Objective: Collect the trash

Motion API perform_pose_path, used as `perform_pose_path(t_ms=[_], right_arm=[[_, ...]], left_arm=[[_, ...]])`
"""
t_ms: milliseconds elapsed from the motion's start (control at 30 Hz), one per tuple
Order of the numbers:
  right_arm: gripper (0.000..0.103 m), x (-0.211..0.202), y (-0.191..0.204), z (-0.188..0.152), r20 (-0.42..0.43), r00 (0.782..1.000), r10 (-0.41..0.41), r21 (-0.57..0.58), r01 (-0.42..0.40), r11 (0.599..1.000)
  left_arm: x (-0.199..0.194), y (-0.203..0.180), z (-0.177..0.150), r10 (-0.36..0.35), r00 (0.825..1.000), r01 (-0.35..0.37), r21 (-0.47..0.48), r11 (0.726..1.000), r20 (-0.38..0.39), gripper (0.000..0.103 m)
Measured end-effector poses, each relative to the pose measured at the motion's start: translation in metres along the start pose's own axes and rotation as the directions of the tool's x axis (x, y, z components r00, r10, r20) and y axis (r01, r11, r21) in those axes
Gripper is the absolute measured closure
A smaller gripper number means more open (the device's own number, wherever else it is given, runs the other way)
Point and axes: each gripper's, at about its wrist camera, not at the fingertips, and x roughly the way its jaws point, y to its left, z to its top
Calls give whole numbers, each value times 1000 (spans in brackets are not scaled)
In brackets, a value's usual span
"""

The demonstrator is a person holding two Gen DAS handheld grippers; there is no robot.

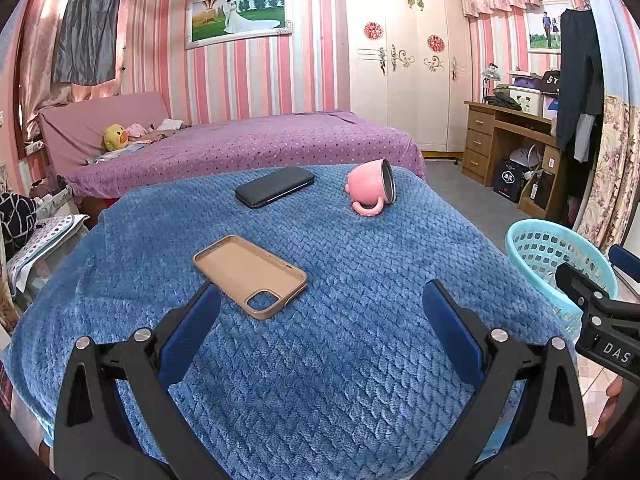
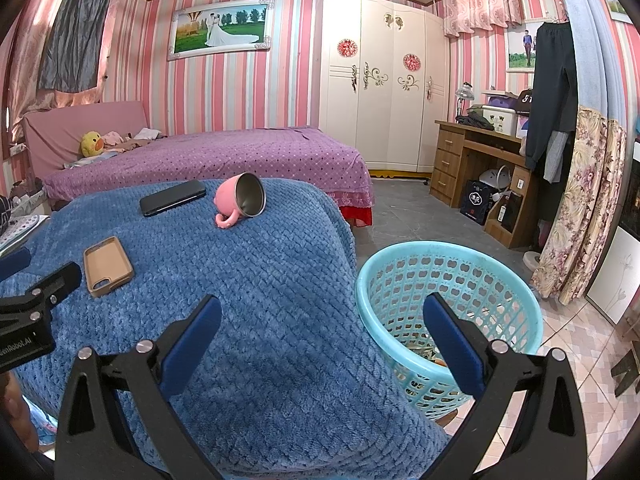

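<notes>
A blue quilted blanket (image 1: 320, 340) covers the raised surface. To its right on the floor stands a turquoise mesh basket (image 2: 448, 304), with a few scraps lying in its bottom. Both the left gripper (image 1: 322, 312) and right gripper (image 2: 322, 320) hover spread wide, empty. A black phone (image 1: 274, 186) lies diagonally, far end pointing right. A tan phone case (image 1: 250, 275) lies hollow-up, camera cutout nearest. A pink mug (image 1: 372, 188) lies tipped, mouth facing right.
</notes>
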Motion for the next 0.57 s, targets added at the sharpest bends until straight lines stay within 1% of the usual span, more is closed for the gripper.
perform_pose_path(t_ms=[300, 567], right_arm=[[5, 1, -3, -3, -5, 1000, -1, -7, 1, 1000], [5, 2, -3, -3, -6, 1000, -1, -8, 1, 1000]], left_arm=[[0, -2, 0, 3, 1000, -3, -2, 1000, -1, 5], [-1, -3, 1, -10, 1000, 10, -6, 1000, -5, 5]])
